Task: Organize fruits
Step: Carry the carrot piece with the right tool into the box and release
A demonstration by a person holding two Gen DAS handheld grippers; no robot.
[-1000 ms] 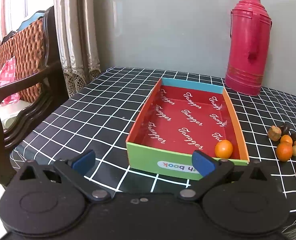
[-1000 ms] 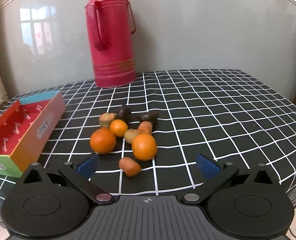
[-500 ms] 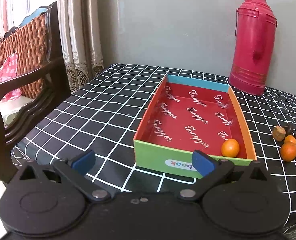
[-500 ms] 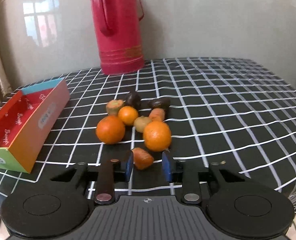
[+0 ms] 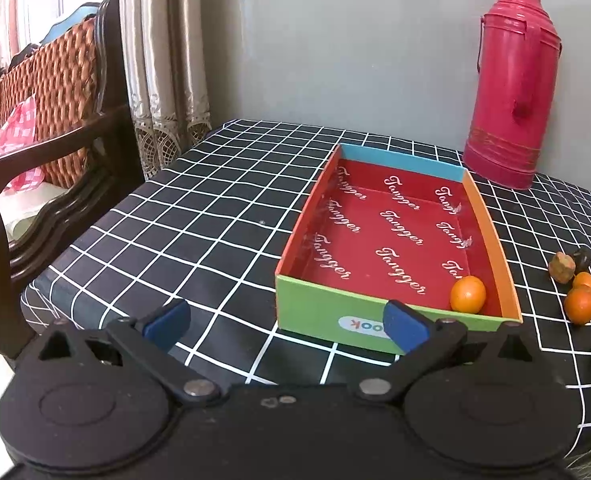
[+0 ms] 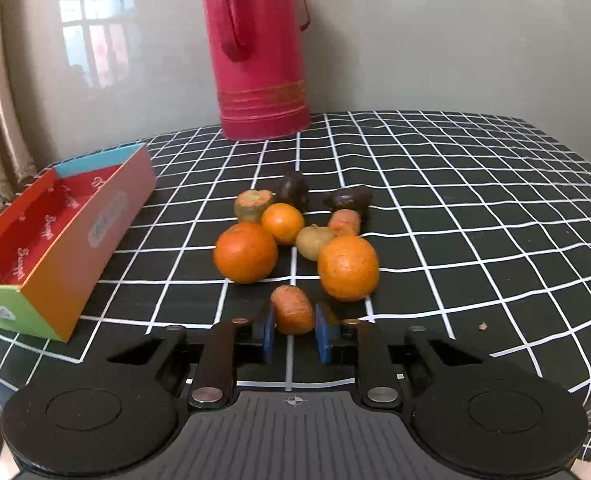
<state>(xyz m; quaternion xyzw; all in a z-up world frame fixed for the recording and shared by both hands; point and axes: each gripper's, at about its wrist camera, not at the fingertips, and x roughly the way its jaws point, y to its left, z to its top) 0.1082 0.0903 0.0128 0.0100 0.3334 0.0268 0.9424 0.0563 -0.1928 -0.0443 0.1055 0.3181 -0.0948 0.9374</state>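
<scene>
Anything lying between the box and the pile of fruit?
Nothing: the right wrist view shows only bare checked cloth between the box and the nearest orange of the pile.

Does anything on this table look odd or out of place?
Mildly: one orange sits alone in the colourful box, while the other fruits lie clustered loose on the checked tablecloth. A small crumb lies apart. Nothing is spilled or damaged.
</scene>
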